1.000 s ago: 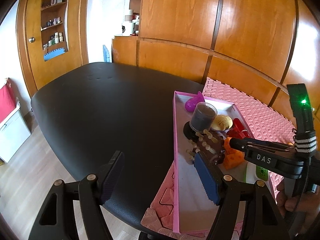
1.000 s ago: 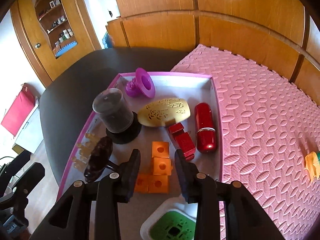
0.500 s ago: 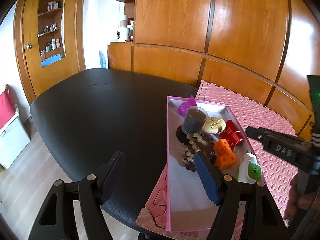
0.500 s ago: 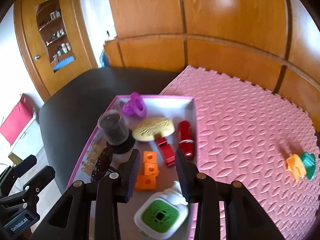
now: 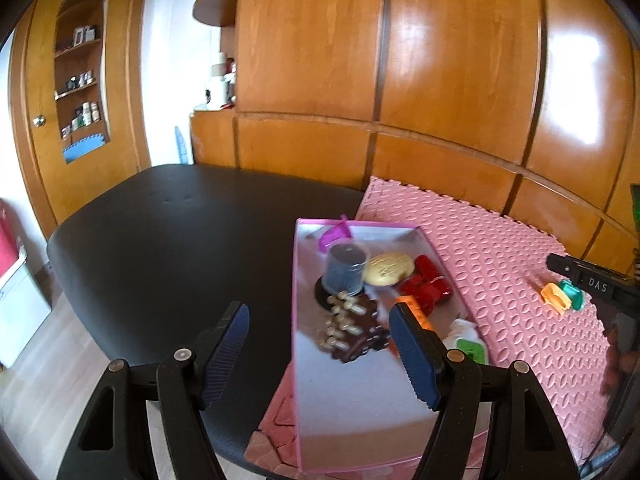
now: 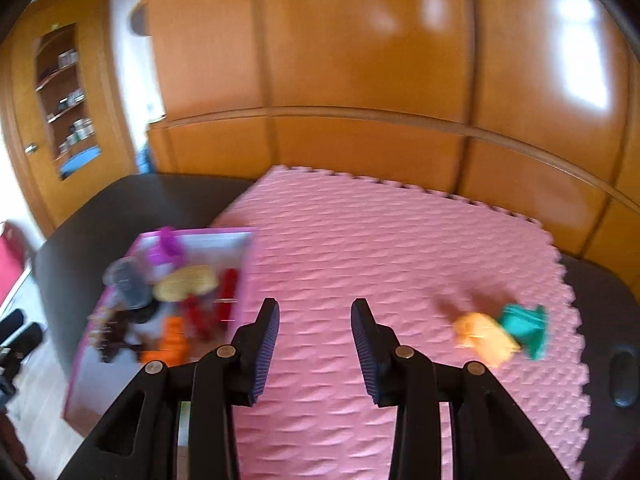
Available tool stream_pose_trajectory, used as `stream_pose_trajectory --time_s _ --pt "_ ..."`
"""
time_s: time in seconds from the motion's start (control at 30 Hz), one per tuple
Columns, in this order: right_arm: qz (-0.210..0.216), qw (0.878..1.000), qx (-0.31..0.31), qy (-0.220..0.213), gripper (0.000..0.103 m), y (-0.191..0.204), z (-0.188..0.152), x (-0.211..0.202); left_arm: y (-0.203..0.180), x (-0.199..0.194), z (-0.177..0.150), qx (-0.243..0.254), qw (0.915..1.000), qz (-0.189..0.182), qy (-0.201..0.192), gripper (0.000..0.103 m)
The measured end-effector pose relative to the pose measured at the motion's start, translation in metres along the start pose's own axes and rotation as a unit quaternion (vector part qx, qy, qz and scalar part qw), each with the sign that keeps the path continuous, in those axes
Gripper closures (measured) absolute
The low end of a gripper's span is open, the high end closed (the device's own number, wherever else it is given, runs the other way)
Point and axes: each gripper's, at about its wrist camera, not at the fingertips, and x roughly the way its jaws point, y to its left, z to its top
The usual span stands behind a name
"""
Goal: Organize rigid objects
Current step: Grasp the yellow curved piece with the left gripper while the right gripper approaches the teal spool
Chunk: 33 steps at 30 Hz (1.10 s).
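Right gripper (image 6: 314, 344), jaws part-open and empty, hovers beside the pink tray (image 6: 200, 234) near a light, stiff orange-and-green toy (image 6: 502, 334), best pinched across its middle.

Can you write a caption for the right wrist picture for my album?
The empty right gripper hovers over the pink foam mat, with the orange and green toy lying to its right.

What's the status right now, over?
Left gripper and right gripper open, empty. Orange-and-green toy loose on pink mat, outside tray. Path clear.
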Motion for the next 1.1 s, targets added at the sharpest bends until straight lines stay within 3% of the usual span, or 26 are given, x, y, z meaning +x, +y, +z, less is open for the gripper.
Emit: stream_pose_trajectory --time_s 0.23,0.37,0.53,0.6,0.67,1.1 --pt "-0.101 0.993 0.056 -0.011 0.066 -0.106 -0.005 -0.013 -0.027 -0.004 0.011 0.026 0.9992 -0.029 -0.006 0.03" --pt "-0.159 0.982 0.101 -0.019 0.064 -0.171 -0.011 -0.022 -0.051 -0.003 0.014 0.047 0.9976 -0.051 0.0 0.03" --pt "-0.195 0.963 0.186 -0.006 0.064 -0.232 -0.045 -0.016 -0.091 -0.001 0.014 0.091 0.9924 -0.082 0.008 0.03" --pt "-0.185 0.954 0.232 0.034 0.064 -0.248 -0.049 -0.007 -0.108 0.004 0.013 0.105 0.9905 -0.088 0.015 0.03" --pt "-0.162 0.95 0.265 0.022 0.064 -0.259 -0.051 -0.009 -0.128 0.009 0.012 0.118 0.9878 -0.1 0.023 0.03" --pt "-0.12 0.951 0.28 0.042 0.064 -0.253 -0.051 -0.005 -0.235 0.031 -0.008 0.202 0.9674 -0.142 0.054 0.017"
